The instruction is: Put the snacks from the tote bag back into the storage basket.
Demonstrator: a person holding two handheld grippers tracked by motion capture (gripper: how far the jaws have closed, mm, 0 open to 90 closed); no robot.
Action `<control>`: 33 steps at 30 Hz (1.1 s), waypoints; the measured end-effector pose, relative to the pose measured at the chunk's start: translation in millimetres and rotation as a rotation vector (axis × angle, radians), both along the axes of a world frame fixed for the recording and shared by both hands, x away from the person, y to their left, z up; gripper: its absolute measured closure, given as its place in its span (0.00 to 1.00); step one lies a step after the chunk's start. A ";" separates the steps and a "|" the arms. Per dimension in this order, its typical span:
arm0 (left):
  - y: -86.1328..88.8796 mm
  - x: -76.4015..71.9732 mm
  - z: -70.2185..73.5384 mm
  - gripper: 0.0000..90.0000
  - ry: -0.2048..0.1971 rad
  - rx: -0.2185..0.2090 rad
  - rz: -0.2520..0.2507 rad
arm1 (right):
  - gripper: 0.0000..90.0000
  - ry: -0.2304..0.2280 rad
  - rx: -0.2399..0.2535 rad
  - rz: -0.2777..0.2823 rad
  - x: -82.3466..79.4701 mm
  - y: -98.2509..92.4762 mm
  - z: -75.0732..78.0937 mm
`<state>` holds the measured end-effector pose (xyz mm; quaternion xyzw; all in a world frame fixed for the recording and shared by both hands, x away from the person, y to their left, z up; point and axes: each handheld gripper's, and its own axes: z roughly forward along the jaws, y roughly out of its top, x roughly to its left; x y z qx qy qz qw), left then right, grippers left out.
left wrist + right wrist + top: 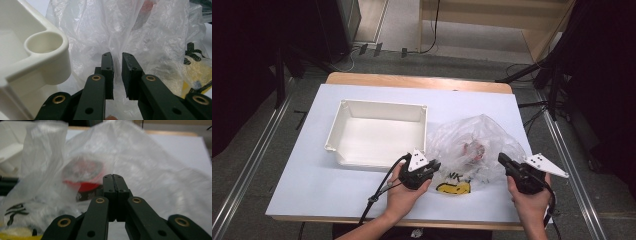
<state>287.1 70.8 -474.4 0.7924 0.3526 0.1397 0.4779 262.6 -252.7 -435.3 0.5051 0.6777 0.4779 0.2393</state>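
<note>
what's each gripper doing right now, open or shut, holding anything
left gripper: nearly shut, jaws pinching the plastic bag.
right gripper: shut, jaws pressed together against the bag; any grip can't be told.

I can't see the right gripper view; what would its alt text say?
Two black fingers pressed shut, nothing visibly caught between them, point at a crumpled clear plastic bag on a white table. A blurry red object shows through the plastic.

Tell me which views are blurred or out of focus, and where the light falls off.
High view: sharp, table bright, surroundings dark. Left gripper view: bag crisp, tray corner soft. Right gripper view: bag and the red thing inside smeared, claw sharp.
</note>
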 end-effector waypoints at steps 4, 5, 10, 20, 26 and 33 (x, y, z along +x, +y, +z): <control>0.0 -0.2 0.0 0.90 -0.001 0.002 0.000 | 1.00 0.095 -0.041 0.041 6.6 11.0 -16.1; -0.2 -0.2 0.1 0.90 -0.003 0.003 -0.001 | 1.00 0.113 -0.050 0.042 9.4 13.1 -19.6; -0.8 -0.4 -0.1 0.91 -0.006 0.008 -0.004 | 1.00 0.120 -0.046 0.024 25.4 17.1 -17.5; -1.2 -1.2 0.1 0.91 -0.013 0.016 -0.005 | 1.00 0.057 -0.043 0.031 58.6 29.6 -0.7; -1.7 -0.9 -0.1 0.91 -0.009 0.015 -0.007 | 1.00 0.041 -0.028 0.021 81.1 31.8 -1.3; -2.7 1.6 -0.7 0.91 0.014 0.025 -0.008 | 1.00 0.135 -0.021 0.028 109.5 30.4 -20.6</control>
